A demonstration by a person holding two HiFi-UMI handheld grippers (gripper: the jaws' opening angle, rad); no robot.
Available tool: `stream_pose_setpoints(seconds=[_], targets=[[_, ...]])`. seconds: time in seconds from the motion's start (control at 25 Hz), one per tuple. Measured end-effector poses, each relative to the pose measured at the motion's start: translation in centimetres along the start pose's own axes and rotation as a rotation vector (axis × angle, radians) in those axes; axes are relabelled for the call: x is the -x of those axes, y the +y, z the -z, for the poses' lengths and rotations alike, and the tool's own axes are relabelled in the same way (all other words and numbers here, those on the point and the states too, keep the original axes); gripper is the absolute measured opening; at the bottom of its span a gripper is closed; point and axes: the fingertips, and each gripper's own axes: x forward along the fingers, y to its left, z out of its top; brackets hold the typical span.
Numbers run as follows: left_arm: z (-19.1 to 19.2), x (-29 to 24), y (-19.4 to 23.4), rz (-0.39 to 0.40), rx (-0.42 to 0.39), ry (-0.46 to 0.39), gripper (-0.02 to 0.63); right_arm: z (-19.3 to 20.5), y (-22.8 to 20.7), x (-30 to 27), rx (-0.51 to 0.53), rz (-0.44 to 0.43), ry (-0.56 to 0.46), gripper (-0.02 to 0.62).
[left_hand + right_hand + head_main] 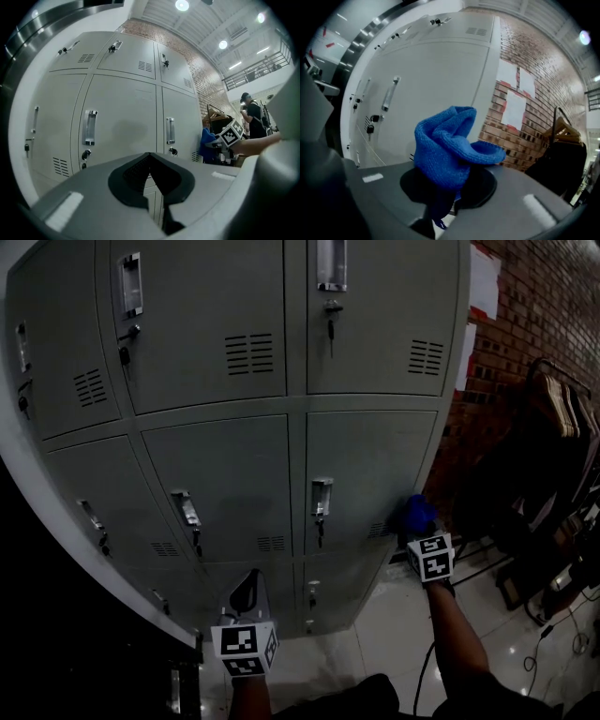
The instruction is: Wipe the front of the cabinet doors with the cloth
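Now the blue cloth (449,146) sits bunched in the right hand-held gripper (452,190), whose jaws are clamped on its lower part, so that the folds stand up above them. In the head view the cloth (418,515) is at the lower right corner of the middle-row right cabinet door (370,460), just beside the small vent slits (379,530) there. Whether it touches the metal I cannot tell. The person's right forearm (457,634) reaches up from the bottom edge to that hand-held gripper.

The left hand-held gripper (150,159) is closed, its jaws meeting at the tips with nothing between them. In the head view it hangs lower and further left, in front of the bottom row of doors and well apart from the cloth. It points at the middle-row door (124,126) with the upright handle (90,127) and a keyhole under it.

All the cabinet doors are grey metal and shut, each with a handle and a lock. To the right of the cabinet is a brick wall (530,315) with white sheets of paper (485,282) on it. Beyond that stands a dark rack with hangers (562,409), over a shiny tiled floor (403,620) with cables (546,634). In the left gripper view a person in dark clothes (255,117) stands far off at the right.
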Motion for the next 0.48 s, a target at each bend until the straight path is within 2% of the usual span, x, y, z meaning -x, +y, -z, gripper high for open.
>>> stream_pose_setpoints(seconds=[0.2,0.48], targets=[[-0.1,-0.7,-0.7,0.020,-0.008,-0.015,0.014,1.2,-2.1,-1.2,0.013,0.036,0.041,0.077],[0.2,-1.5,-1.6,0.037,-0.013,-0.004,0.014,0.8,-0.2,-1.8,-0.002,0.012,0.051,0.077]])
